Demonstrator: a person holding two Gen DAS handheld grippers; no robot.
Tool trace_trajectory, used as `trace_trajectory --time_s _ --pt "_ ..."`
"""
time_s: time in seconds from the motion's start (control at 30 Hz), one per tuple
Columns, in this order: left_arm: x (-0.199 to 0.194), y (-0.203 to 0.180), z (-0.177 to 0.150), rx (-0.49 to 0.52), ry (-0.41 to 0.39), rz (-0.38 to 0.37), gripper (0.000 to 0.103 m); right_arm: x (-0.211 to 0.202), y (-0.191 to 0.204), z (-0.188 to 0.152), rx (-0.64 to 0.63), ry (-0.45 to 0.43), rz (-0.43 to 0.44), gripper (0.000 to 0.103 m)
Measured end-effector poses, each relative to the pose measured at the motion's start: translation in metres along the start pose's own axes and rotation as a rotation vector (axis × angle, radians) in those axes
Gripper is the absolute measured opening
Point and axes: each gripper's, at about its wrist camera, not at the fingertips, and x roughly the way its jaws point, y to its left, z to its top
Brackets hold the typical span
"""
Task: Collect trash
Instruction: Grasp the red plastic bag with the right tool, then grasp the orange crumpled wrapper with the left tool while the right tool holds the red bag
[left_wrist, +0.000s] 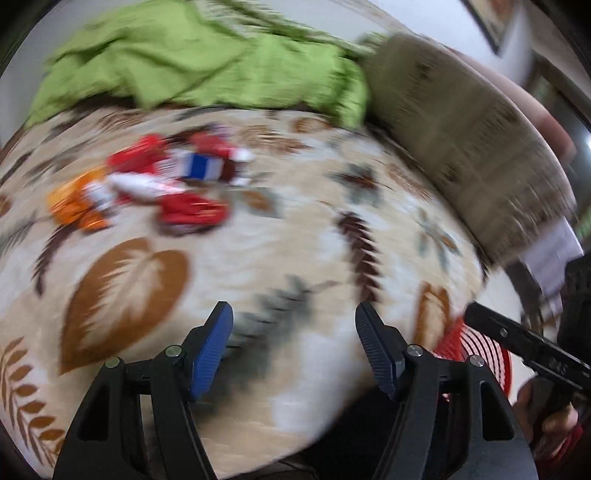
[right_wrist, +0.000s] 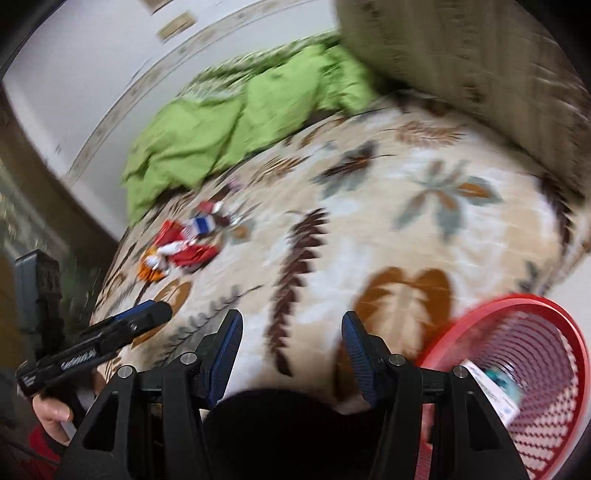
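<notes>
1. The bed (left_wrist: 295, 229) fills most of both views, under a cream cover printed with brown and grey leaves. Both pictures are smeared by motion, so fine detail is lost.
2. A green blanket (left_wrist: 192, 62) lies crumpled across the top of the left view and at upper centre of the right view. A brownish pillow (left_wrist: 461, 133) sits at upper right in both.
3. A red bin (right_wrist: 524, 373) with slotted walls stands at lower right of the right view, just beside the bed's edge. Something white and teal, a box or packet I cannot identify, already lies inside it. Only its rim shows at lower right of the left view.
4. The trash (left_wrist: 147, 184), a heap of red, orange, white and blue wrappers, lies on the bed at left centre of the left view and at left centre of the right view, well apart from the bin.
5. The left gripper (left_wrist: 293, 354) sits at bottom centre of its view, jaws apart with nothing between them.
6. The right gripper (right_wrist: 291, 358) is the same: jaws apart and empty, above bare cover.
7. My judgement: the task is partly done, with at least one item binned. The wrapper heap is untouched, and each piece must be picked up and carried to the bin.
</notes>
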Motion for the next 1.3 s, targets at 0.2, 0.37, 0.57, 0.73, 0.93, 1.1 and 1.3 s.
trace_trajectory --time_s 0.2,0.37,0.57,0.73,0.93,1.1,1.3 --pt "-0.011 0.080 0.010 -0.159 -0.074 0.135 0.068 0.050 0.050 0.015 -0.088 0.062 0.044 0.061" --pt "-0.022 0.136 0.010 -0.302 -0.134 0.208 0.068 0.096 0.101 0.028 -0.222 0.096 0.047 0.061" --pt "-0.027 0.175 0.005 -0.400 -0.162 0.245 0.068 0.163 0.153 0.037 -0.356 0.157 0.042 0.061" --pt "-0.028 0.190 0.006 -0.429 -0.175 0.247 0.068 0.210 0.194 0.044 -0.482 0.133 -0.033 0.061" --pt "-0.020 0.192 0.020 -0.383 -0.179 0.266 0.068 0.249 0.200 0.040 -0.524 0.131 -0.129 0.040" --pt "-0.001 0.185 0.039 -0.308 -0.163 0.276 0.068 0.229 0.176 0.051 -0.440 0.088 -0.068 0.023" --pt "0.030 0.169 0.069 -0.167 -0.145 0.351 0.081 0.192 0.150 0.060 -0.293 0.010 0.018 0.023"
